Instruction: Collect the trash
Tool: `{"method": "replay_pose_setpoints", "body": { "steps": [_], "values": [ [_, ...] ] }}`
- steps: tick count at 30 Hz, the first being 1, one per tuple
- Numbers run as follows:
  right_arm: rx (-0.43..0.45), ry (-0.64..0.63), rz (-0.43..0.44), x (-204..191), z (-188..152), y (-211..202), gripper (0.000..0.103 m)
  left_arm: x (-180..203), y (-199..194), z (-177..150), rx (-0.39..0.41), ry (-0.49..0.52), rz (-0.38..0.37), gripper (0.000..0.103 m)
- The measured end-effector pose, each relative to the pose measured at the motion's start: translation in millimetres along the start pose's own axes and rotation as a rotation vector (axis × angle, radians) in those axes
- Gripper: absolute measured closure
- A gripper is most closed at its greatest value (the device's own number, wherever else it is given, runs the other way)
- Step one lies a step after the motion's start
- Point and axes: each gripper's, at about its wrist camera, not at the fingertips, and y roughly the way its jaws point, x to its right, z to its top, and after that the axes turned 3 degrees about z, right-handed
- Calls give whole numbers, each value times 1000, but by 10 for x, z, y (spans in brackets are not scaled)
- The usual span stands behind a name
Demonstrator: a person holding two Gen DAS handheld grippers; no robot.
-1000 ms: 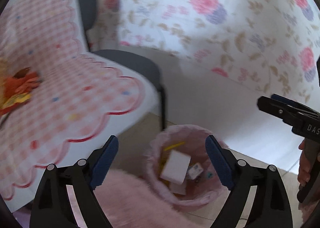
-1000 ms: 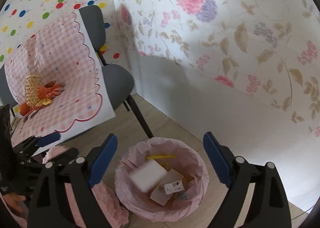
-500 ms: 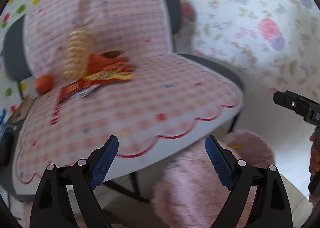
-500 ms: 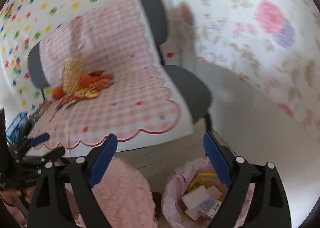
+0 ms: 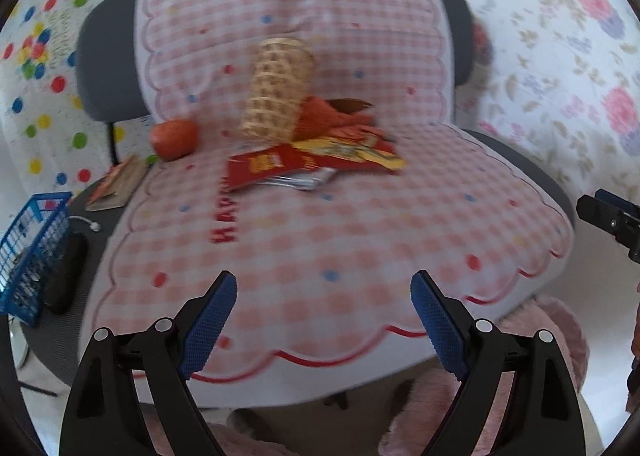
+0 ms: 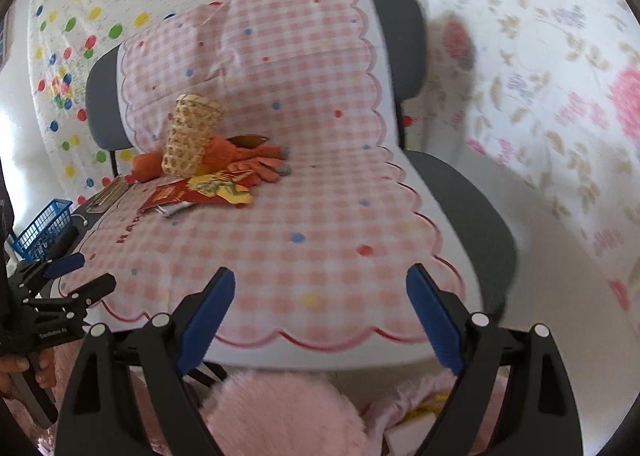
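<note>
Red and yellow snack wrappers (image 5: 312, 162) lie on a pink checked cloth (image 5: 340, 240) over a grey chair seat, below a woven wicker cup (image 5: 276, 90), an orange glove (image 5: 332, 116) and an orange fruit (image 5: 174, 138). The same pile shows in the right wrist view, with the wrappers (image 6: 200, 190) and the wicker cup (image 6: 190, 136). My left gripper (image 5: 323, 320) is open and empty, in front of the seat. My right gripper (image 6: 320, 316) is open and empty, also short of the seat. The pink-lined trash bin (image 6: 424, 412) peeks out low between the right fingers.
A blue plastic basket (image 5: 32, 256) and a flat booklet (image 5: 118, 184) sit on a dark seat at the left. A fluffy pink rug (image 6: 288, 416) lies on the floor under the chair. Patterned walls stand behind and to the right.
Both grippers have swung up and left from over the trash bin to face the chair seat. The bin has dropped almost out of view. Both stay open and empty.
</note>
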Motion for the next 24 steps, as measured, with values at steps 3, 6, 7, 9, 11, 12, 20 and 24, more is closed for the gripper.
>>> {"method": "replay_pose_setpoints", "body": {
  "steps": [3, 6, 7, 9, 11, 12, 20, 24],
  "values": [
    [-13, -40, 22, -152, 139, 178, 17, -186, 23, 91, 1, -24, 37, 15],
    [-30, -89, 45, -317, 260, 399, 17, -365, 72, 190, -6, -49, 64, 15],
    [-40, -109, 46, -382, 292, 488, 17, -403, 85, 211, -8, -54, 72, 15],
    [-61, -148, 56, -508, 329, 659, 18, -515, 142, 257, -11, -69, 89, 15],
    [-85, -189, 73, -631, 380, 838, 24, -625, 221, 295, -24, -89, 106, 15],
    [-92, -209, 80, -685, 404, 917, 25, -666, 255, 312, -28, -97, 111, 15],
    [-185, -363, 134, -1094, 535, 1600, 37, -863, 521, 424, -49, -123, 137, 15],
    [-210, -425, 137, -1234, 539, 1788, 39, -911, 636, 465, -64, -129, 124, 15]
  ]
}}
